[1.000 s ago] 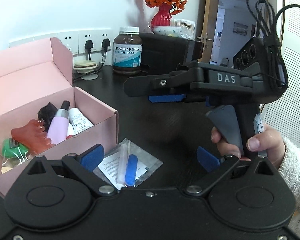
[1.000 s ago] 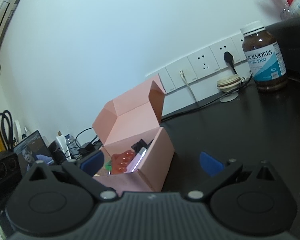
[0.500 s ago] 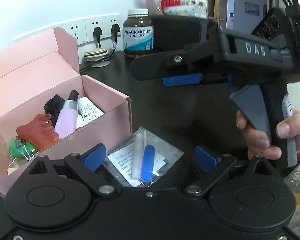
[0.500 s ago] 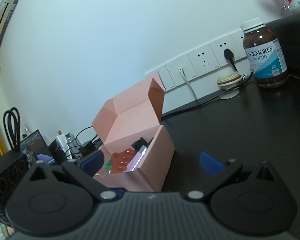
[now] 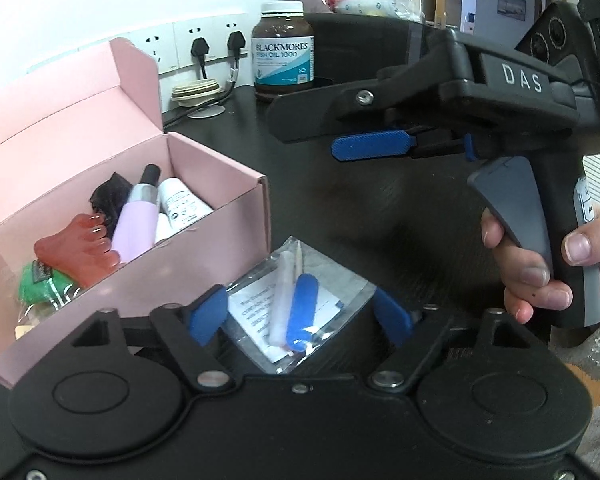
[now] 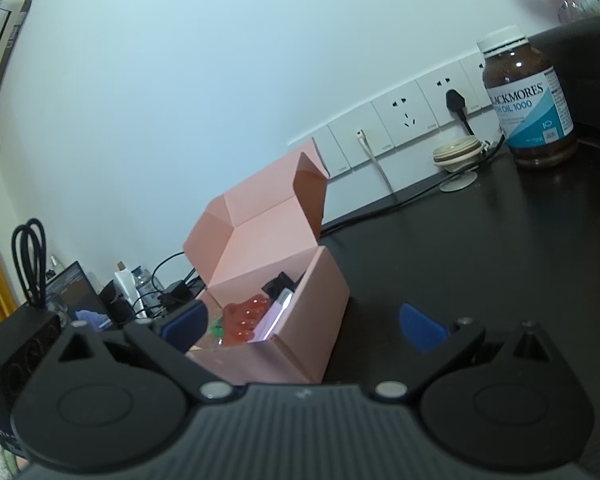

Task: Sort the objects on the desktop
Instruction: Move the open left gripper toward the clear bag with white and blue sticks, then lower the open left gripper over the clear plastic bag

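Observation:
A clear plastic bag [image 5: 300, 304] holding a blue nail file and a white stick lies on the black desk, just right of the open pink box [image 5: 148, 292]. My left gripper [image 5: 299, 315] straddles the bag, one blue pad at each edge; its jaws are closing and the bag lies flat and uncrumpled. The box holds a red foot-shaped piece [image 5: 80, 248], a lilac tube [image 5: 136, 224], a white tube [image 5: 180, 204] and a green packet [image 5: 40, 284]. My right gripper [image 6: 302, 326] hovers open above the desk, with the pink box [image 6: 312, 320] beyond it and nothing between its fingers.
A brown fish oil bottle [image 5: 283, 48] stands at the back by the wall sockets [image 5: 204, 44] and their cables. A dark case [image 5: 380, 52] with a red vase behind it sits at the back right. A person's hand [image 5: 540, 272] grips the right gripper's handle.
The left gripper has tipped down and come closer over the bag, and its pads have narrowed onto the bag's edges. The right gripper has stayed still.

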Demonstrator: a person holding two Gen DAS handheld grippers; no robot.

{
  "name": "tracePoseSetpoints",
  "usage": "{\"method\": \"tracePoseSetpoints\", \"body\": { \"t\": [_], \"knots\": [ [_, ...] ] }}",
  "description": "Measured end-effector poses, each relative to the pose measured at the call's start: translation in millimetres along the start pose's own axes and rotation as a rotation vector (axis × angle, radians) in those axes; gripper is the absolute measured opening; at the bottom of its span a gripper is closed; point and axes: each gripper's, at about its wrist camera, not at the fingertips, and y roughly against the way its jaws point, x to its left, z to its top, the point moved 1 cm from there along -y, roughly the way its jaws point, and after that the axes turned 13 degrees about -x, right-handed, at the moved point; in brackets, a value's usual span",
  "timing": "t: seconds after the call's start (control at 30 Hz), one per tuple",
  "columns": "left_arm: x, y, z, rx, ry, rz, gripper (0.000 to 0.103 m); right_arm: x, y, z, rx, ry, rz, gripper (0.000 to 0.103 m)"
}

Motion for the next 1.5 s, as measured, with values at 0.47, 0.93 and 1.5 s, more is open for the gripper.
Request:
{"method": "tracePoseSetpoints", "body": {
  "t": [0.47, 0.93, 1.5],
  "knots": [
    [23.9, 41.1, -18.8, -0.008, 0.037, 0.069, 0.067, 0.7, -0.2, -0.3, 0.0, 0.003, -0.004, 0.102],
    [25.1, 60.1, -14.6, -0.074, 0.03, 0.065, 0.083, -0.6, 0.6, -1.1, -0.007, -0.007, -0.011, 0.102],
    [2.9, 3.5, -3.7, -0.017, 0.037, 0.008, 0.07, -3.4, 0.2, -1.7, -0.002, -0.03, -0.01, 0.102]
  ]
}}
